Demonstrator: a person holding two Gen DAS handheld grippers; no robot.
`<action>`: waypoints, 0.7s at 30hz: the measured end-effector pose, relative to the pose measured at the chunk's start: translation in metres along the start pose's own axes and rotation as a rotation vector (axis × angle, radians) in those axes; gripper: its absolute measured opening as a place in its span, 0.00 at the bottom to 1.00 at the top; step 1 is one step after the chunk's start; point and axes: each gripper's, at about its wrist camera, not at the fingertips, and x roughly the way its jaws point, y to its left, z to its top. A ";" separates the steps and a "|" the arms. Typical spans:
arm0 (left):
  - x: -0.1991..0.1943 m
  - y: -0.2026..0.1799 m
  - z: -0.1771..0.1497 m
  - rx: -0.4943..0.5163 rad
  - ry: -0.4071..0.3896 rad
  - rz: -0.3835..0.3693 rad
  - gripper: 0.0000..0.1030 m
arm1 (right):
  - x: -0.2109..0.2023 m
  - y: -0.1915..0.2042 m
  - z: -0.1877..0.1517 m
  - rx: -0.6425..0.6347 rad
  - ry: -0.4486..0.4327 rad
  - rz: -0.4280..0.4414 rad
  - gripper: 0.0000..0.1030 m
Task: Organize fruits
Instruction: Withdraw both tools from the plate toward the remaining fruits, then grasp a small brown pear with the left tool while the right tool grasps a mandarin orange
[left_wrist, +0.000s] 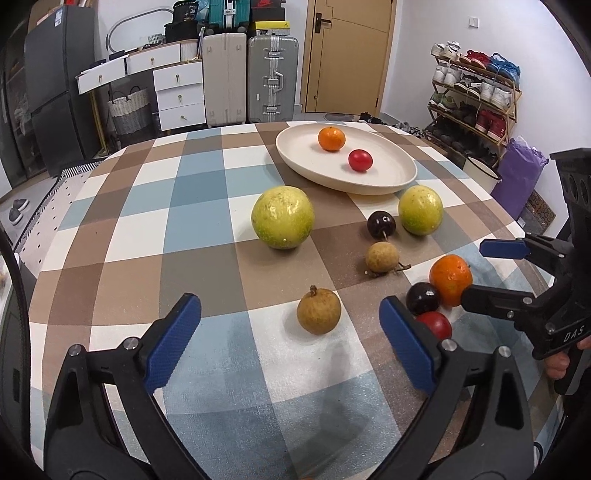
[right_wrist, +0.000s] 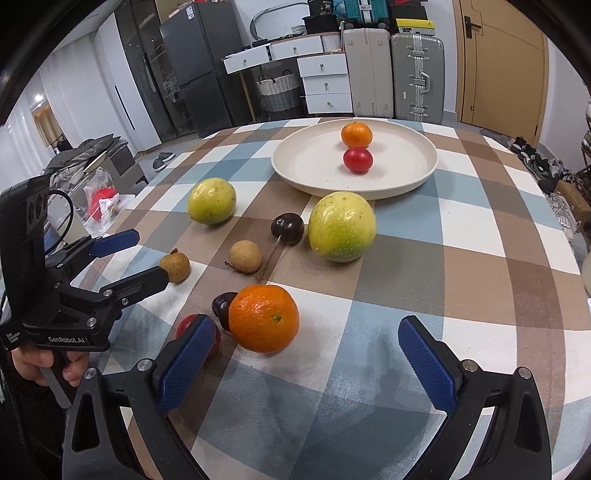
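Note:
My left gripper (left_wrist: 288, 301) is open just above the checked tablecloth, and a brown longan (left_wrist: 318, 311) lies between its blue fingertips, untouched. My right gripper (right_wrist: 306, 320) is open too. An orange (right_wrist: 264, 317) sits just inside its left finger, with a dark cherry (right_wrist: 221, 306) and a red fruit (right_wrist: 184, 326) beside it. Further back lie a second longan (left_wrist: 382, 257), another dark cherry (left_wrist: 381, 225) and two yellow-green fruits (left_wrist: 282, 218) (left_wrist: 420, 210). The cream plate (left_wrist: 369, 184) at the back holds a mandarin (left_wrist: 331, 138) and a red fruit (left_wrist: 360, 160).
The round table's edge (left_wrist: 55, 236) curves close on the left and behind the plate. Beyond it stand suitcases (left_wrist: 271, 79), white drawers (left_wrist: 179, 96), a wooden door (left_wrist: 347, 55) and a shoe rack (left_wrist: 476, 96). A hand (right_wrist: 40, 363) grips the left tool's handle.

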 end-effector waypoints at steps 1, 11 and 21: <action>0.000 0.001 0.000 -0.003 0.001 -0.002 0.94 | 0.001 0.000 0.000 -0.002 0.000 0.002 0.98; 0.007 0.003 -0.002 -0.022 0.033 -0.055 0.78 | 0.007 0.001 -0.002 0.004 0.018 0.050 0.79; 0.017 0.000 -0.003 -0.033 0.080 -0.101 0.47 | 0.007 0.003 -0.003 -0.003 0.018 0.102 0.60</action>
